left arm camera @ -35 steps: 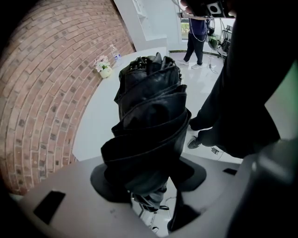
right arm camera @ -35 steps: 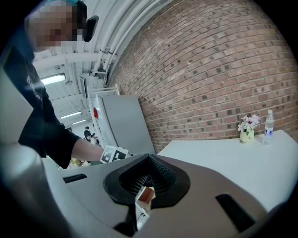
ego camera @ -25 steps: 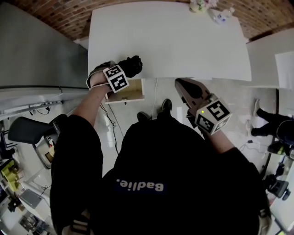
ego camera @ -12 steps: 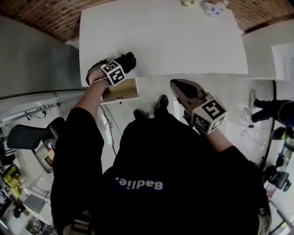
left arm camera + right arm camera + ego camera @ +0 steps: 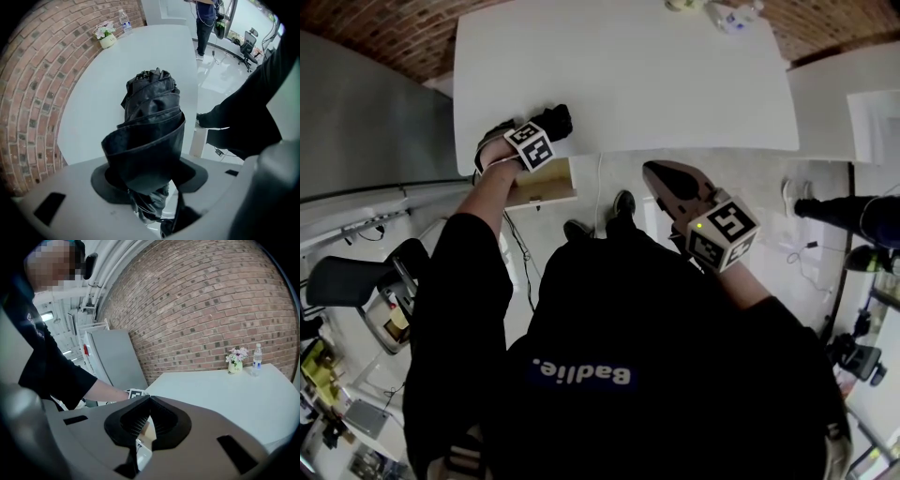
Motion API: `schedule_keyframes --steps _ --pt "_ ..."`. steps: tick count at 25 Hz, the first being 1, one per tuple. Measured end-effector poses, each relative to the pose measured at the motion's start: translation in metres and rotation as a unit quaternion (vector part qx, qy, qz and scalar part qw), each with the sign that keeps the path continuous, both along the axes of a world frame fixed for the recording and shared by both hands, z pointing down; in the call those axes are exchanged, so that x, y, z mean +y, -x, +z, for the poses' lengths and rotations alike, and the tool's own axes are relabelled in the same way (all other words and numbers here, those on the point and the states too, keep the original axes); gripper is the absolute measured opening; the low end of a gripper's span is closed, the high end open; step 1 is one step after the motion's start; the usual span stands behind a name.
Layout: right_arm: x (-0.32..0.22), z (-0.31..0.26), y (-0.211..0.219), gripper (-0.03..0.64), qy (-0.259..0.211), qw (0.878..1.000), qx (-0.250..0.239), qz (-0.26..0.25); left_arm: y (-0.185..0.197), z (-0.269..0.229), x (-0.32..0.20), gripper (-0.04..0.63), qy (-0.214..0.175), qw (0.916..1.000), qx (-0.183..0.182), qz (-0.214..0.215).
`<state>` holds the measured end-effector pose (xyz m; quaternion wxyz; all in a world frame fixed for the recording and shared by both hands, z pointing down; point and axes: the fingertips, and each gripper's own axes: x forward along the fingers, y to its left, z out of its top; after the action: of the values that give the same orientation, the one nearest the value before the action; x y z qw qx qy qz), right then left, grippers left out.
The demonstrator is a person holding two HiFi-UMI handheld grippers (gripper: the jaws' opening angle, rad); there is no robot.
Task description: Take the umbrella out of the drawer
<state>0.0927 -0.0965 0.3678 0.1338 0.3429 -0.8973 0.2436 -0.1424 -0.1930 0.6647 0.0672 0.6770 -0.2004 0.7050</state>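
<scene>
- Red brick wall (image 5: 42, 93) backs a plain white surface (image 5: 656, 84), smooth and matt. A small flower pot (image 5: 107, 37) and a clear bottle (image 5: 123, 21) stand at its far edge.
- Your umbrella (image 5: 152, 126) is a black folding one, collapsed into a stubby roll. Its cloth is glossy and crumpled into loose pleats, and a broad flap of the same fabric curls round the middle.
- Your left gripper (image 5: 150, 176) has its fingers clenched on the umbrella's near end, with the dark pads pressing on either side of the roll.
- The umbrella's long axis runs straight out along those fingers. In the left gripper view its free end points to 12 o'clock; in the head view it leans toward 1 o'clock from the marker cube.
- You hold the umbrella over the near left corner of the surface. It is out of the pale wooden drawer (image 5: 546, 185), which stands open just below that edge, at 6 o'clock of the gripper.
- Your right gripper (image 5: 149, 399) sits well apart, at 4 o'clock of the left one in the head view. Its fingers are closed together on nothing, and the ribbed black pads meet at the tips.
</scene>
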Motion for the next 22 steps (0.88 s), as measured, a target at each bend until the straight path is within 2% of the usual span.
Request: schedule_keyframes --steps 8,12,17,22 --pt "0.001 -0.002 0.017 0.029 -0.006 1.0 0.007 -0.022 0.006 -0.001 -0.001 0.277 0.001 0.9993 0.026 -0.027" --pt "0.002 -0.005 0.026 0.029 -0.011 0.999 0.0 -0.031 0.013 -0.022 -0.004 0.291 -0.013 0.9987 0.043 -0.022" --pt "-0.001 -0.011 0.038 0.029 -0.027 0.999 -0.008 -0.04 0.013 -0.06 -0.003 0.29 -0.047 0.9942 0.091 -0.033" --pt "0.0 -0.015 0.049 0.029 -0.036 0.998 -0.014 -0.052 -0.006 -0.094 0.015 0.278 -0.071 0.9821 0.164 -0.06"
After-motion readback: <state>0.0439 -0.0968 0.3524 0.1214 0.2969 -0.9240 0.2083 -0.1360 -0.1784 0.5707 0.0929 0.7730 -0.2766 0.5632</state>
